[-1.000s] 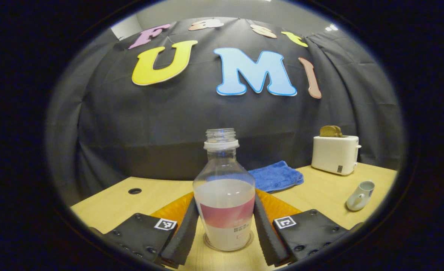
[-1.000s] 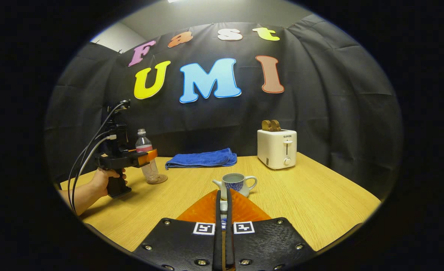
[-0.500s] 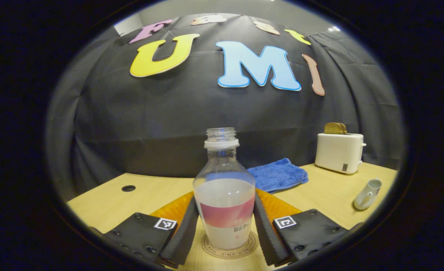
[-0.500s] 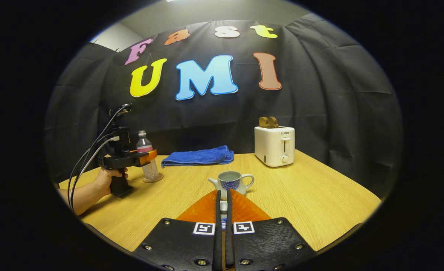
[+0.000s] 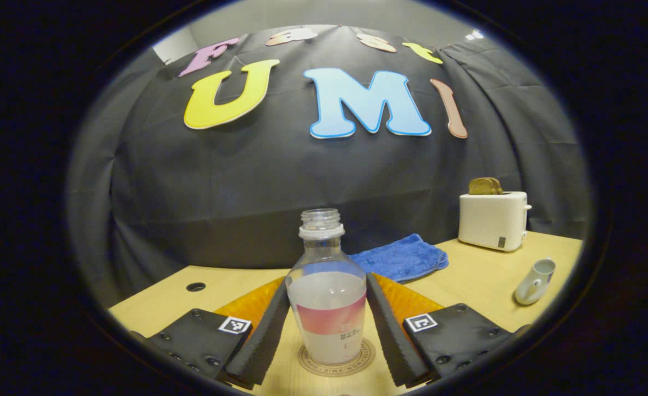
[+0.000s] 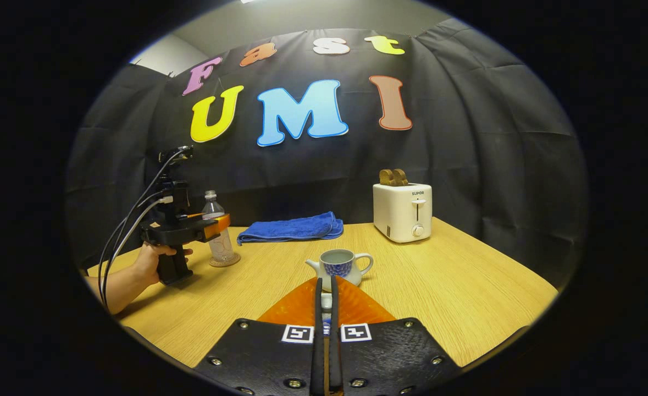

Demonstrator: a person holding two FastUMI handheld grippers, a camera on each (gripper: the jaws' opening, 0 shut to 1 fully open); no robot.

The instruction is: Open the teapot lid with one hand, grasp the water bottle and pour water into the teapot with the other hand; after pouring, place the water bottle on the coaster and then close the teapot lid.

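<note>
The clear, uncapped water bottle (image 5: 327, 308) with a pink label stands upright on the round coaster (image 5: 365, 357). My left gripper (image 5: 327, 280) is open, a finger close on each side of the bottle. In the right gripper view a hand (image 6: 148, 264) holds that left gripper (image 6: 214, 224) at the bottle (image 6: 222, 247) on the coaster (image 6: 225, 262) at the far left. My right gripper (image 6: 326, 283) is shut on the small teapot lid (image 6: 326, 301), just in front of the lidless white-and-blue teapot (image 6: 339, 267). The teapot (image 5: 533, 281) also appears at the right of the left gripper view.
A folded blue towel (image 6: 291, 228) lies at the back of the wooden table (image 6: 455, 297). A white toaster (image 6: 403, 212) with bread in it stands at the back right. The table has a cable hole (image 5: 195, 286) near its left end.
The bottle has come down onto the coaster. The left fingers have spread apart from it and drawn back a little. The right gripper has stayed still with the lid.
</note>
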